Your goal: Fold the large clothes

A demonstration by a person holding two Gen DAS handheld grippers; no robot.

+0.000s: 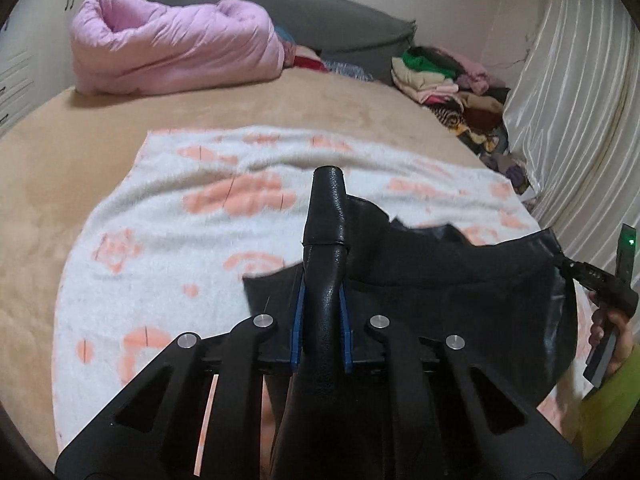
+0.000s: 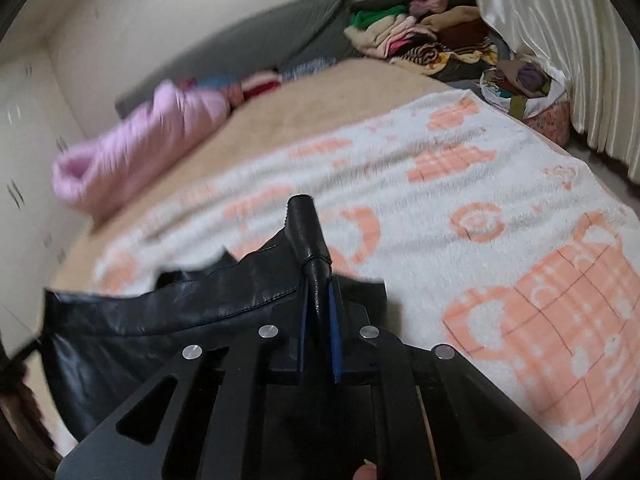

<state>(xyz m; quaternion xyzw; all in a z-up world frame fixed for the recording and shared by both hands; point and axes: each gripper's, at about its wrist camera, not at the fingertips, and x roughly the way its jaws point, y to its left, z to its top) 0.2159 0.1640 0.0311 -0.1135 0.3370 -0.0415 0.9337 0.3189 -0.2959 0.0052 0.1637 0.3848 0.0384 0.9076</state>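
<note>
A black leather garment (image 1: 460, 280) hangs stretched between my two grippers above a white blanket with orange patterns (image 1: 180, 216). My left gripper (image 1: 322, 304) is shut on one upper corner of the garment, a fold of leather sticking up between its blue pads. My right gripper (image 2: 318, 304) is shut on the other corner of the garment (image 2: 160, 320), which spreads to the left in the right wrist view. The right gripper also shows at the right edge of the left wrist view (image 1: 576, 270). The blanket (image 2: 460, 208) lies flat on the bed.
A rolled pink quilt (image 1: 172, 44) lies at the bed's far left, with grey pillows (image 1: 320, 16) behind. A pile of mixed clothes (image 1: 452, 80) sits at the far right by a white curtain (image 1: 580, 120). The tan bed cover (image 1: 60, 152) surrounds the blanket.
</note>
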